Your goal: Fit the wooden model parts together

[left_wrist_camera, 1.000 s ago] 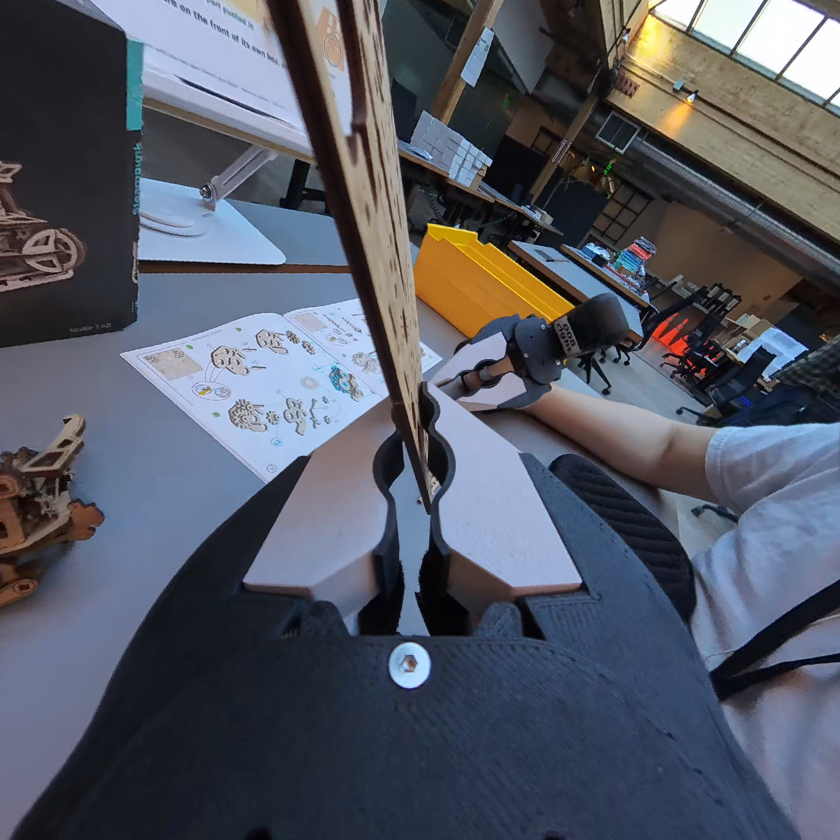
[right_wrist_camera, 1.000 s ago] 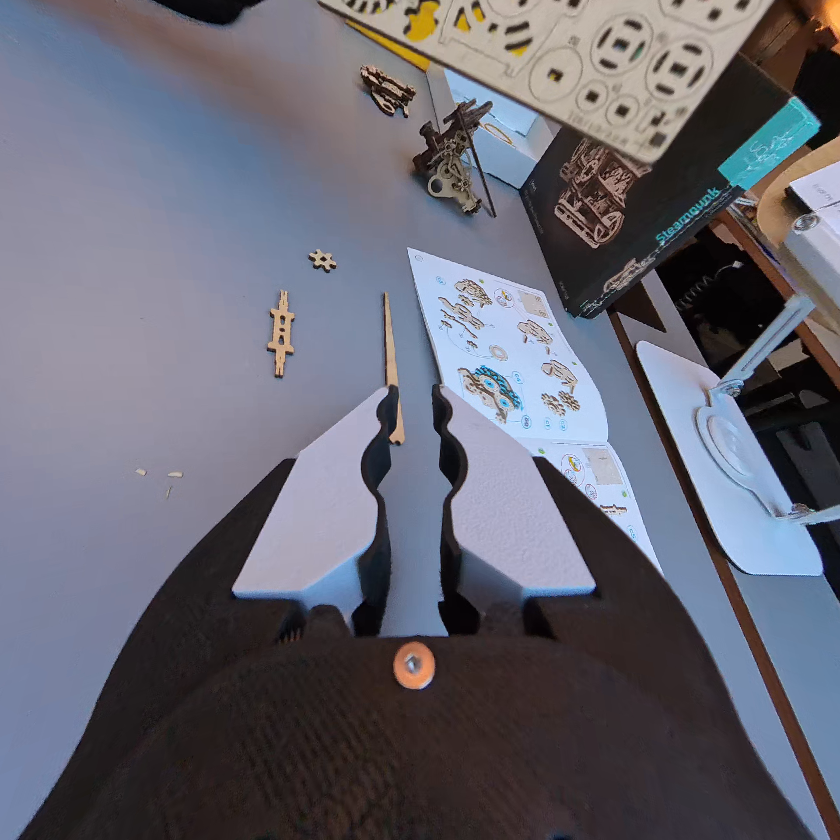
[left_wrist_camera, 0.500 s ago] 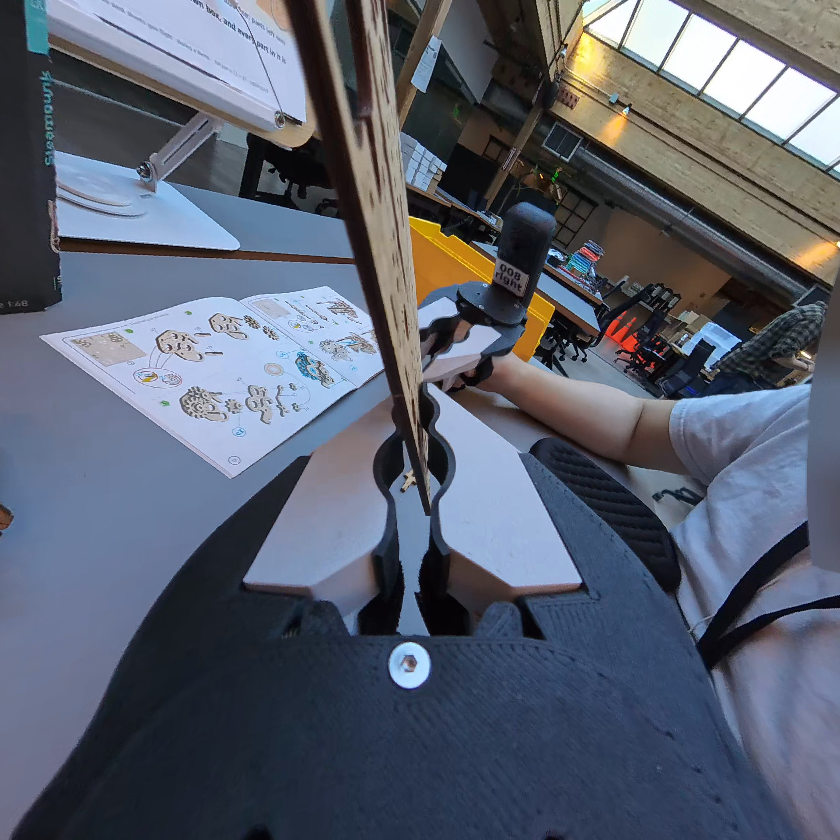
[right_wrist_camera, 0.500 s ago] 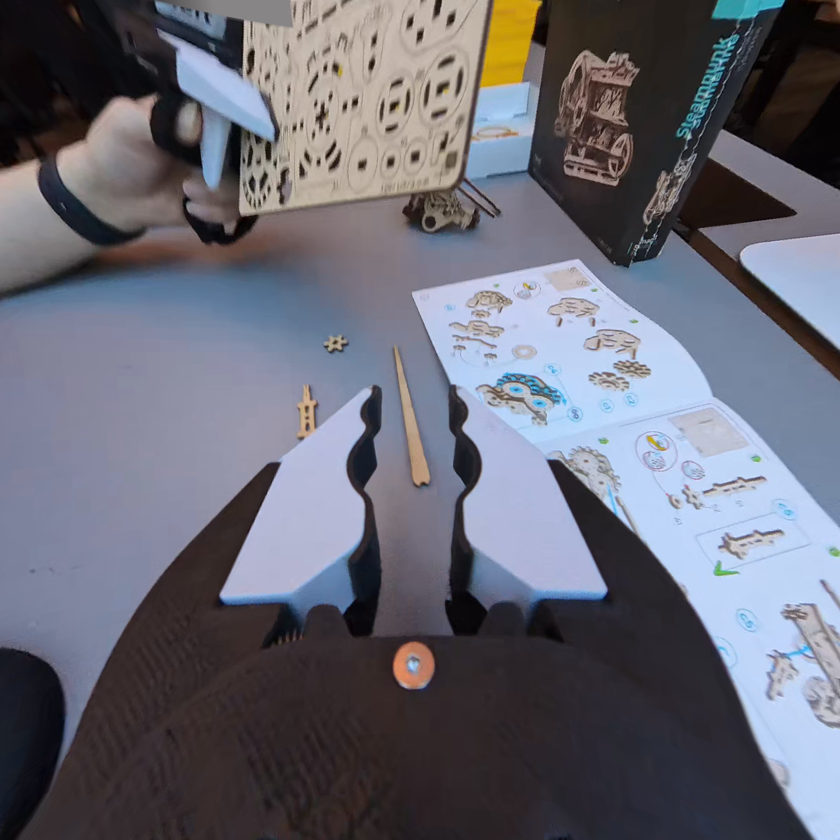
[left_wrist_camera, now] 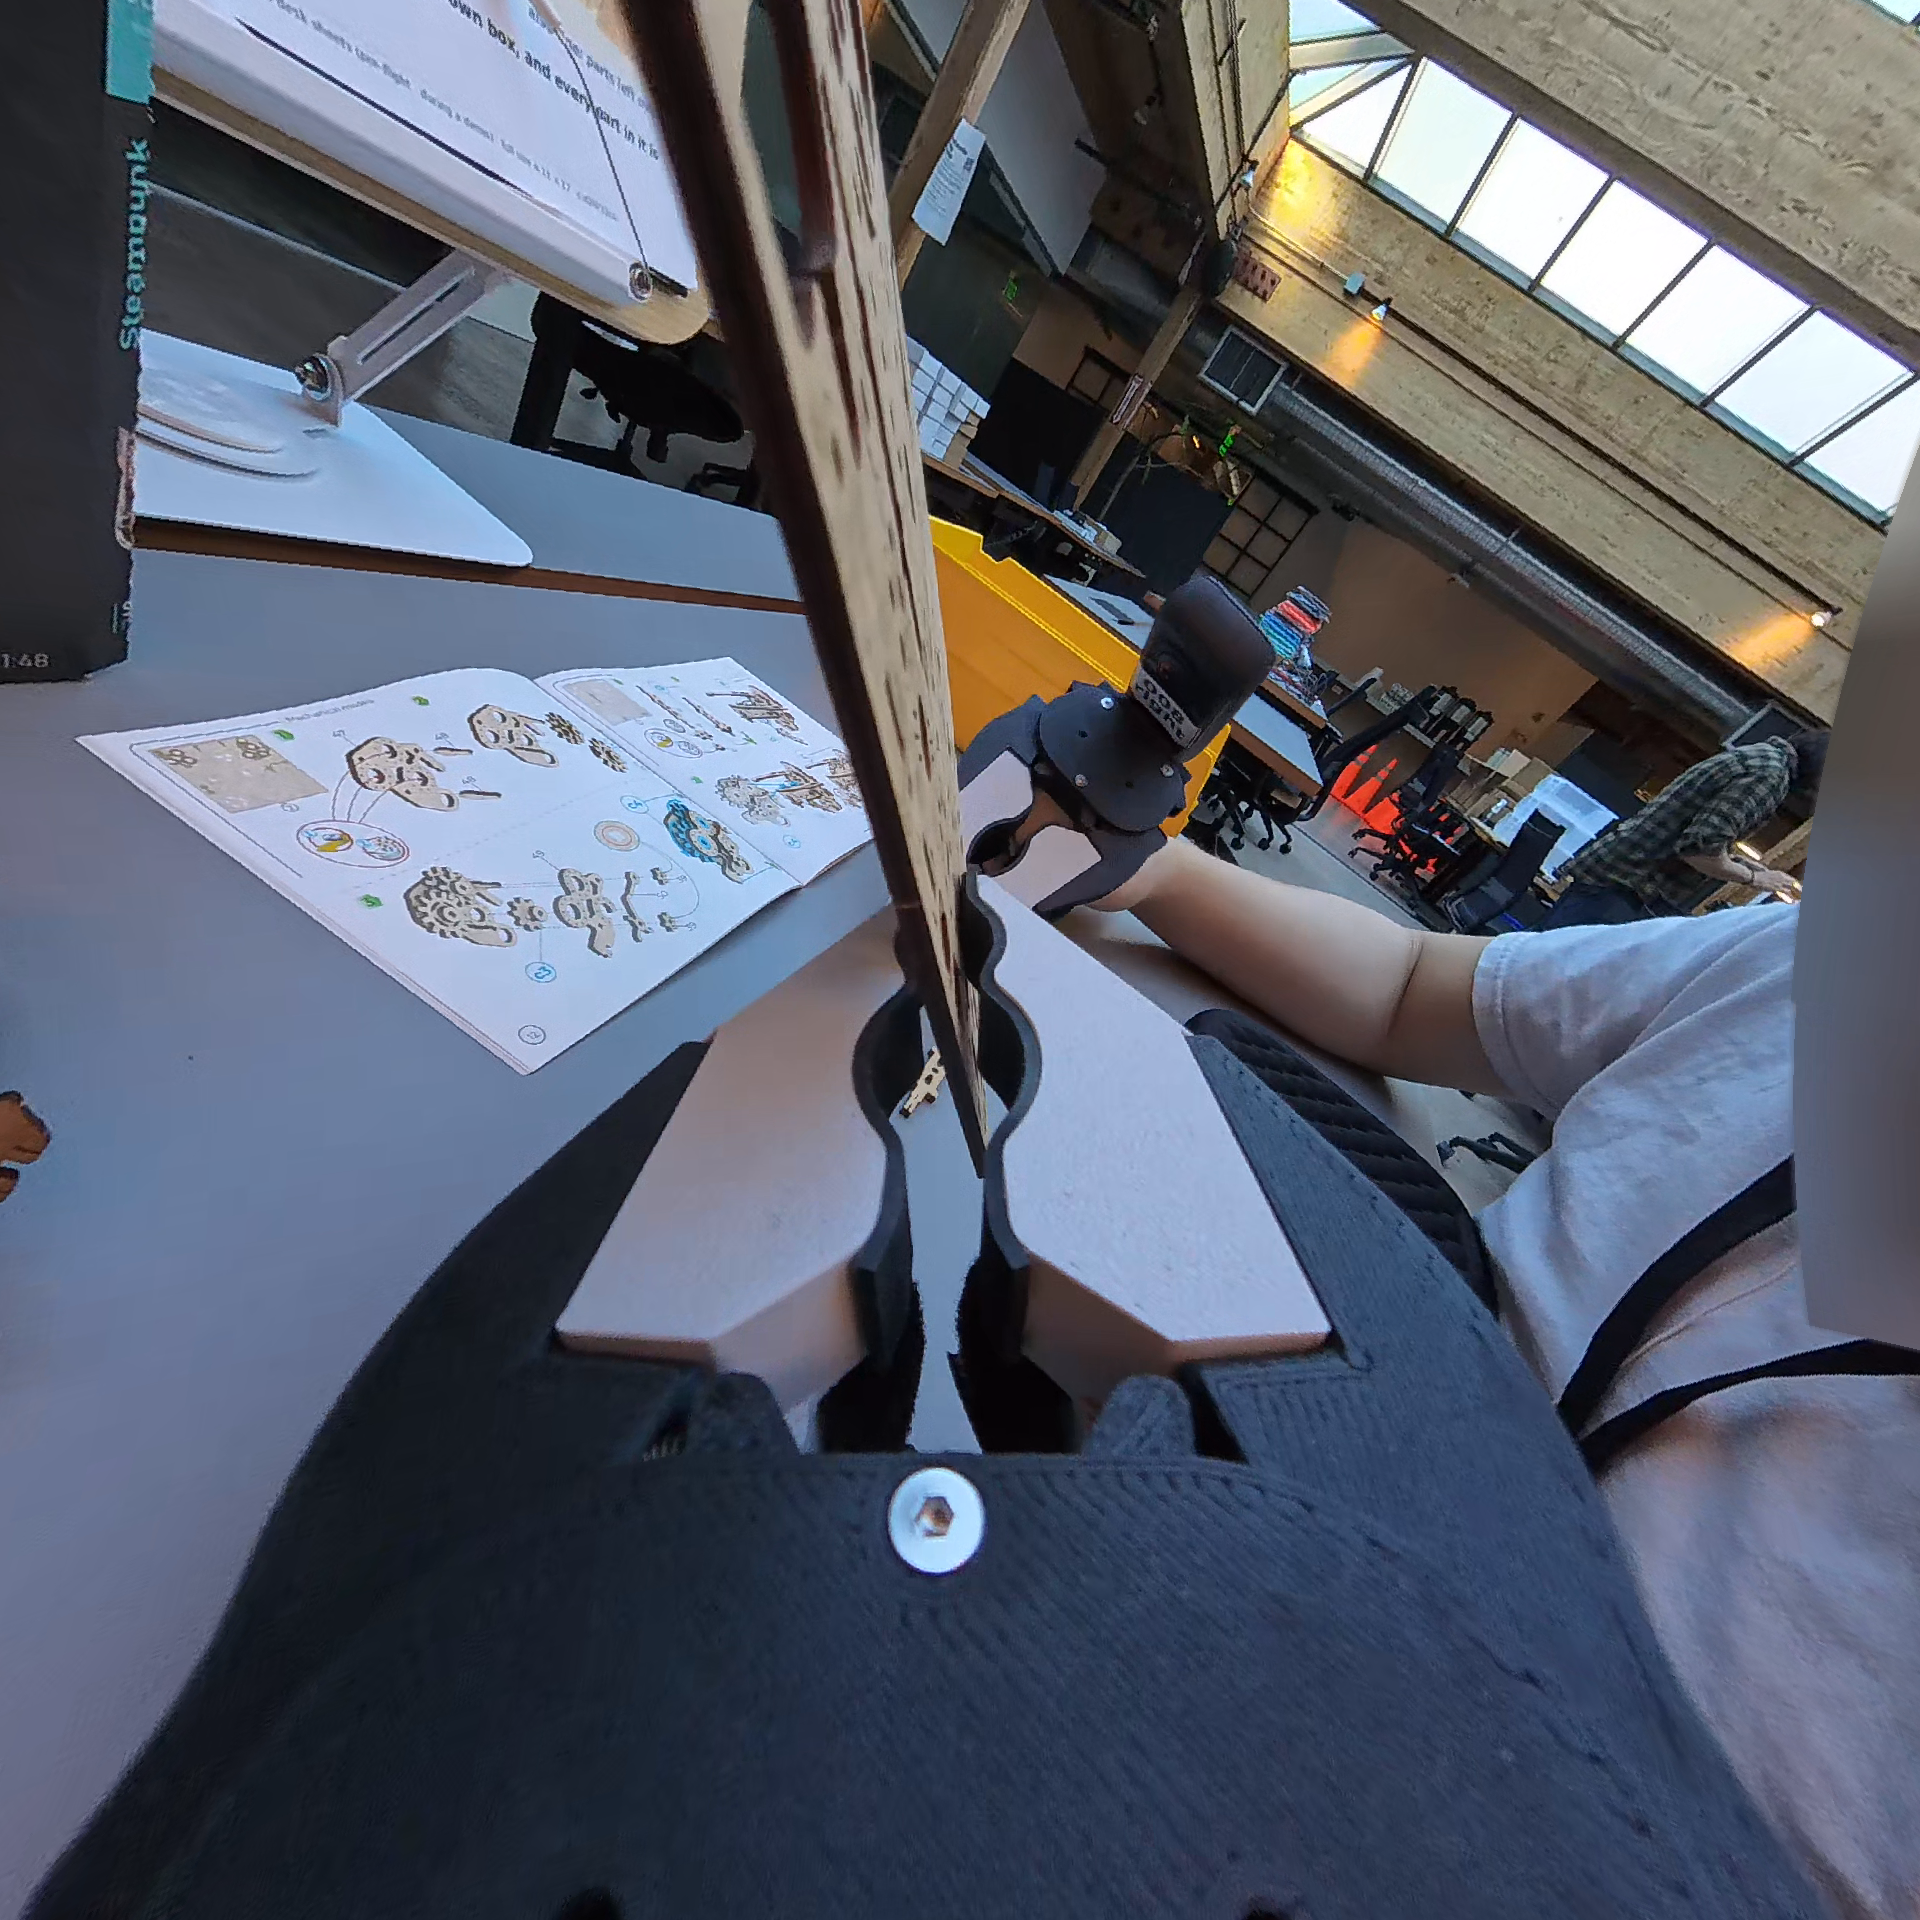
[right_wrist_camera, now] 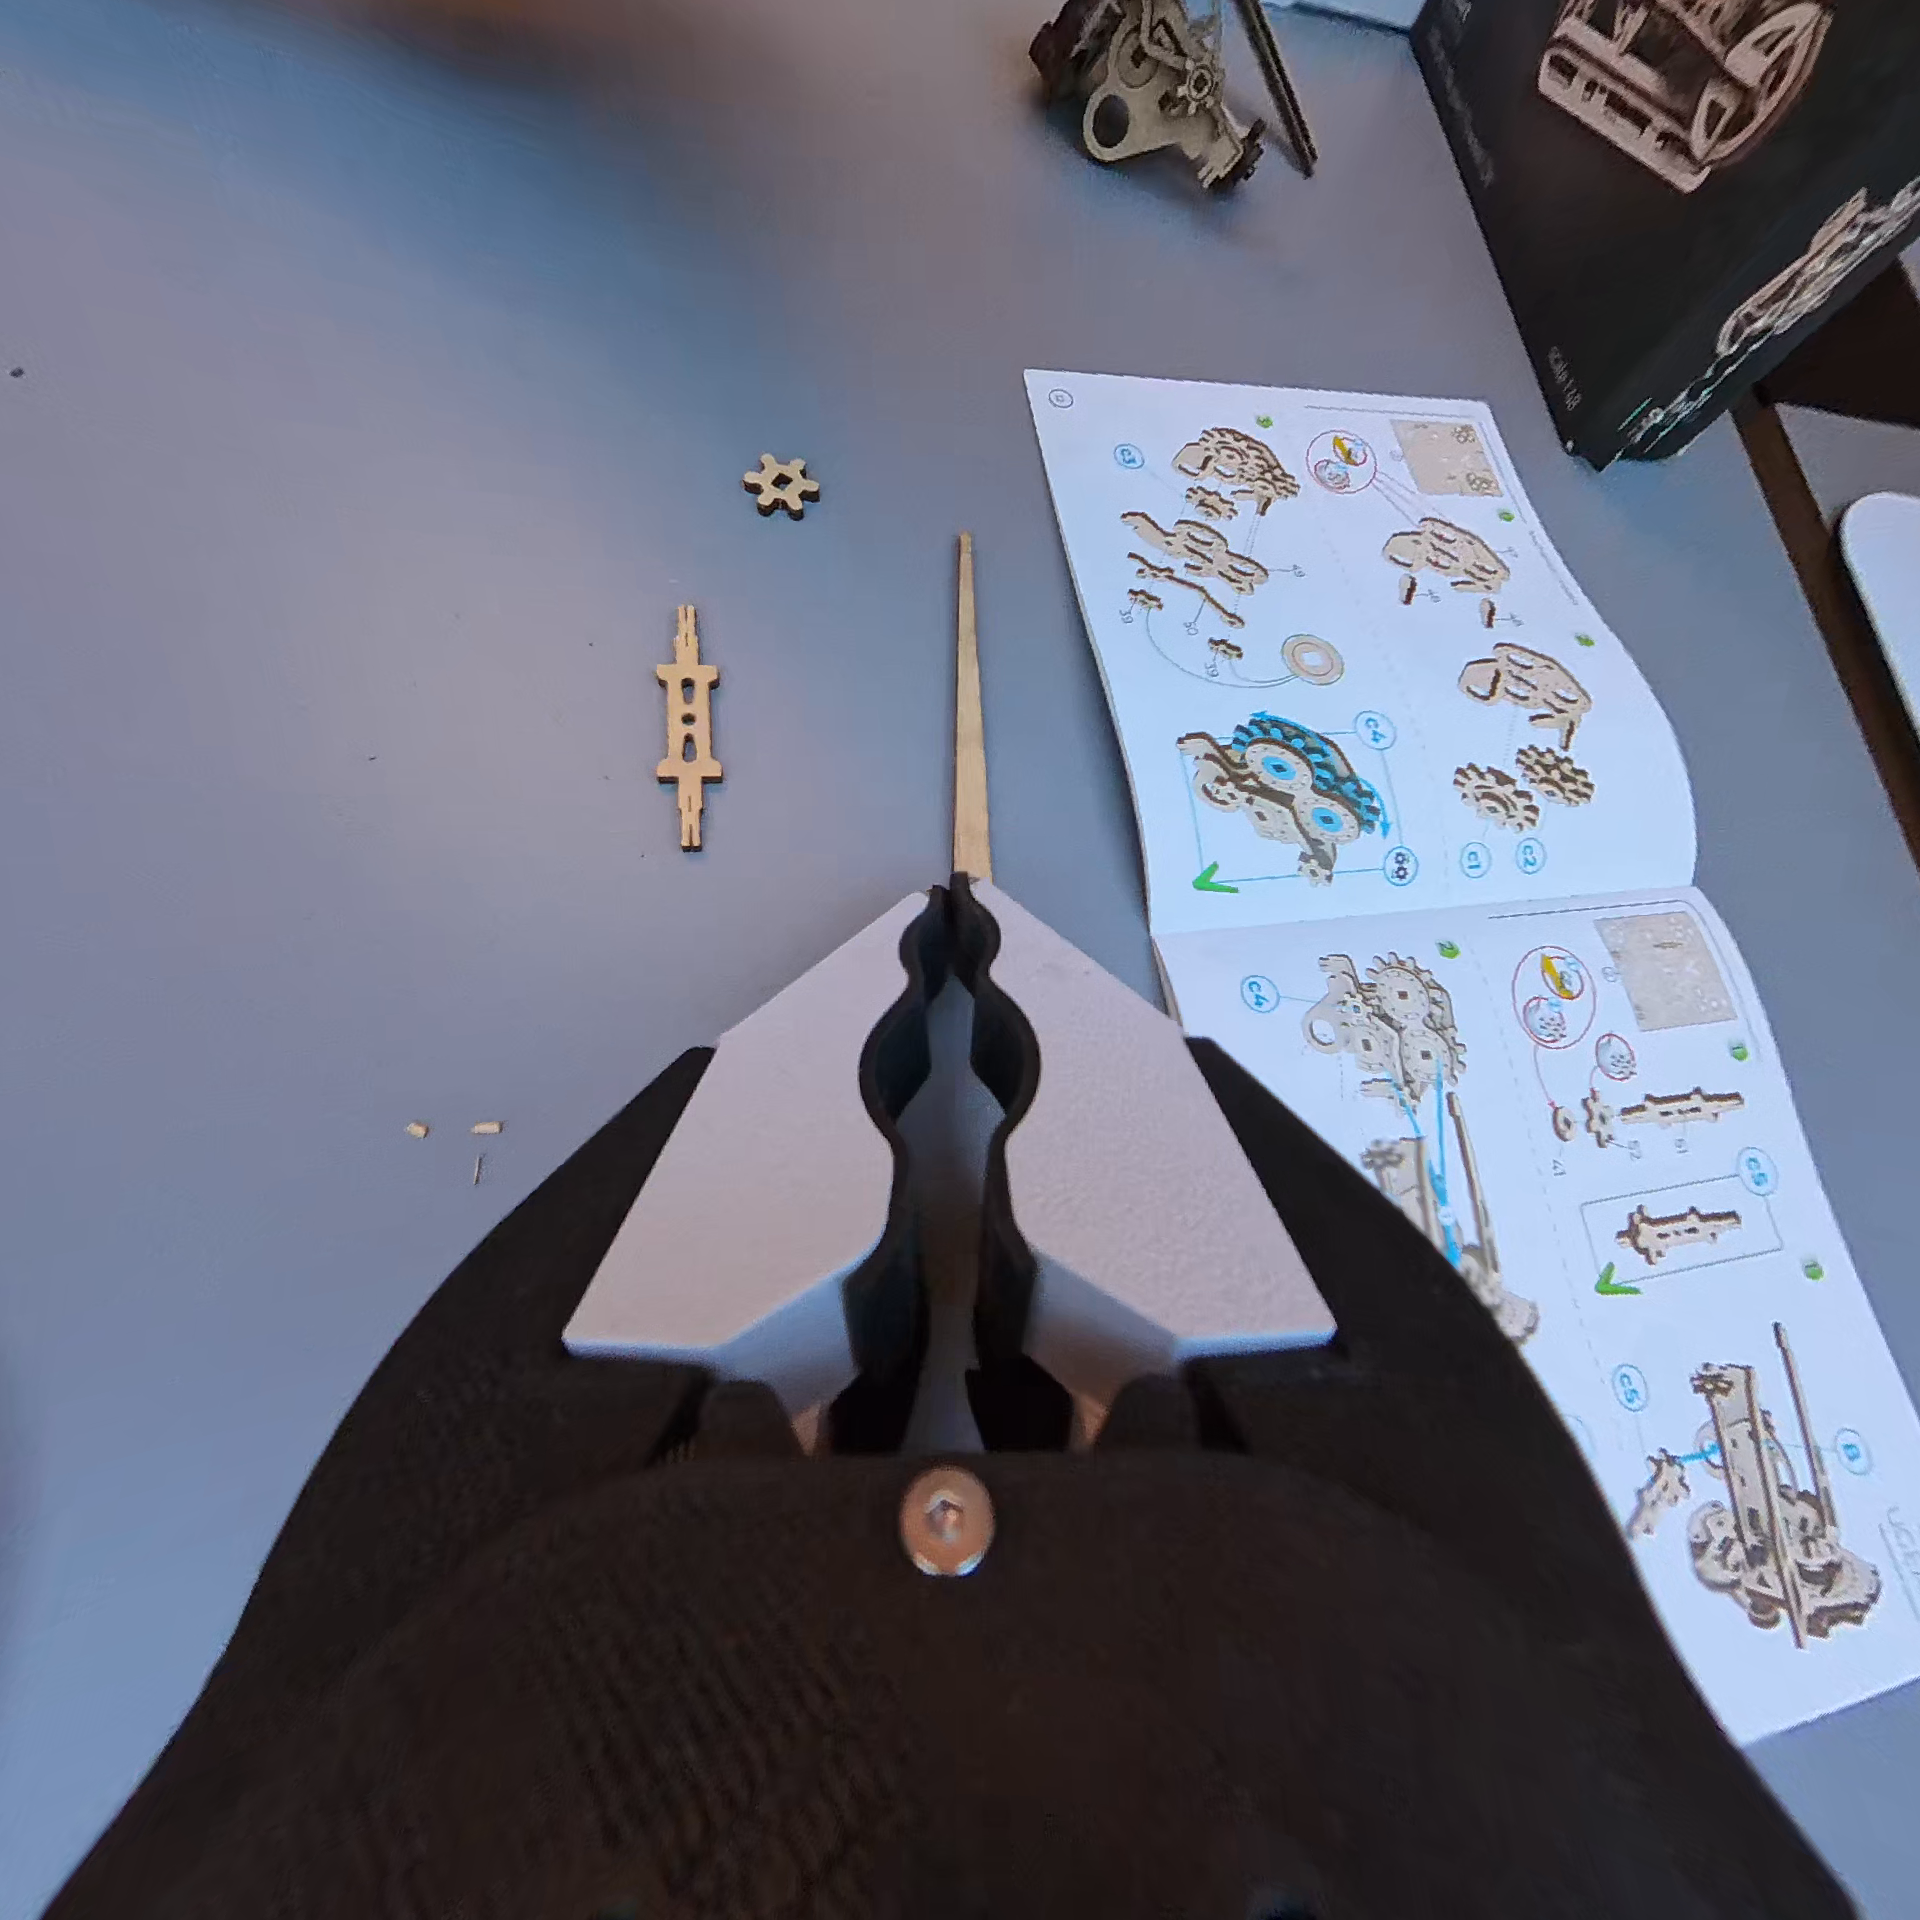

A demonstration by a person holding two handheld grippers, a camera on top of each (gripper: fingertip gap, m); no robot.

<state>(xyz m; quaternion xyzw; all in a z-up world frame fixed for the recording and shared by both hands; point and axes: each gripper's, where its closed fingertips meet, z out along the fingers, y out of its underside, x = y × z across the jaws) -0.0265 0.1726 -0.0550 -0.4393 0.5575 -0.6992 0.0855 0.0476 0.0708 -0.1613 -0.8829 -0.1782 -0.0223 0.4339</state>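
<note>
Wooden sheet stock, a thin laser-cut parts board (left_wrist_camera: 831, 499), is clamped edge-on between the tips of the left gripper (left_wrist_camera: 940, 925) and rises steeply ahead of it. Beyond that board, to its right, the right gripper (left_wrist_camera: 1023, 852) is seen lowered to the grey table (left_wrist_camera: 260, 1143). In the right wrist view, the right gripper (right_wrist_camera: 958, 896) is clenched on the near end of a slender tapered wooden stick (right_wrist_camera: 968, 707), which lies flat on the table and points straight ahead of the fingertips. Left of the stick, a notched axle piece (right_wrist_camera: 687, 725) and, farther ahead, a small gear (right_wrist_camera: 781, 485) are laid well apart. Right of the fingers an open instruction booklet (right_wrist_camera: 1455, 935) is spread, printed with diagrams and numbered step marks. Ahead and to the right, a partly built model (right_wrist_camera: 1153, 88) and a black kit box (right_wrist_camera: 1683, 208) bearing printed lettering are placed.
</note>
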